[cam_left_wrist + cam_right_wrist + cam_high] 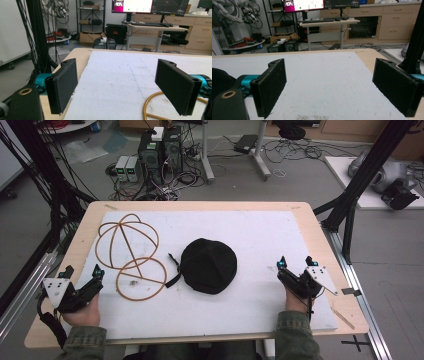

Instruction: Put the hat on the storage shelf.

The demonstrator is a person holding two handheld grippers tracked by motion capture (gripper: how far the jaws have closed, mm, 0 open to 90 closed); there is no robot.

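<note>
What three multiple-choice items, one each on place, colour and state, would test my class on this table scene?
1. Where does the cap lie?
A. right of the wire frame
B. on the floor
C. inside the frame

2. What colour is the cap?
A. white
B. black
C. orange

3. How do the fingers of the left gripper and right gripper stand?
A. both shut
B. both open, holding nothing
C. left shut on the frame

Answers: 1 A, the high view shows the cap mid-pad with the frame to its left. 2 B, it is dark against the white pad. 3 B, each gripper view shows bare pad between wide-apart fingers.
</note>
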